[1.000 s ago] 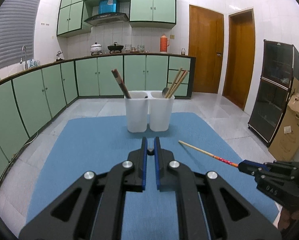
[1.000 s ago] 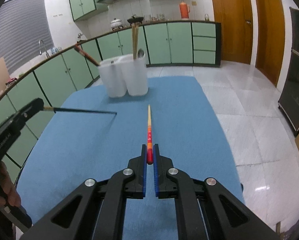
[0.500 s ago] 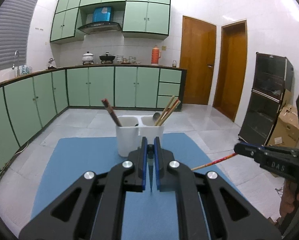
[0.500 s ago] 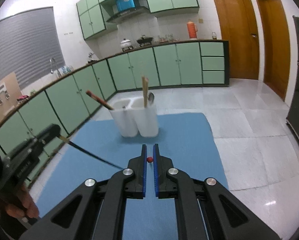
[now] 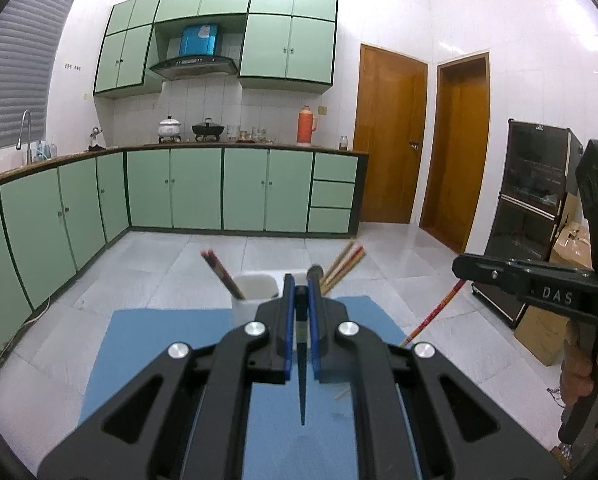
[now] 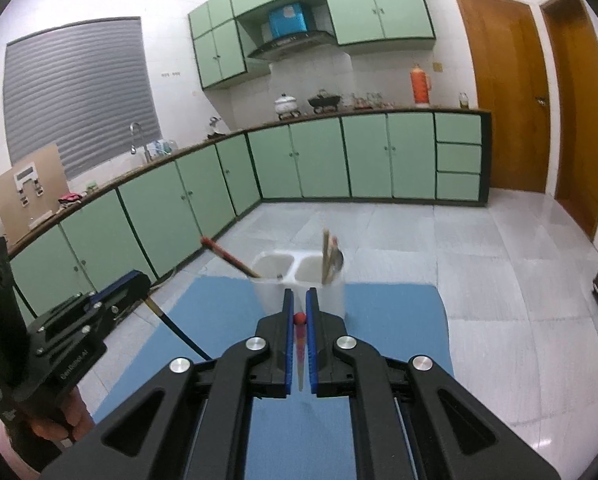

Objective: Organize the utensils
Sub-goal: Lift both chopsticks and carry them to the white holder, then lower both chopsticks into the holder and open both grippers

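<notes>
left gripper has its blue-padded jaws nearly closed on a dark chopstick, pinched at its top end right between the pads, the shaft hanging down toward the camera and tapering to a point over the blue mat. right gripper is likewise clamped almost closed on a red-ended chopstick, its round red butt sitting between the pads near the fingertips, the rest running down between the jaws toward the lens, pale and blurred at the low end. both chopsticks are lifted off the mat, gripped at the upper end, hanging roughly vertical or a bit tilted. the white two-compartment utensil holder stands at the far edge of the mat, just beyond both grippers' fingertips in each wrist view. its left compartment has a dark brown stick with a red tip leaning left; the right compartment has a bunch of wooden chopsticks and a metal spoon. in the left wrist view the holder is partly hidden behind the left gripper's fingers, only the left cup rim shows well. the right gripper appears at the right of that view with its chopstick slanting down to the mat edge. the left gripper appears at the left of the right wrist view, dark chopstick slanting down right. green cabinets behind.
</notes>
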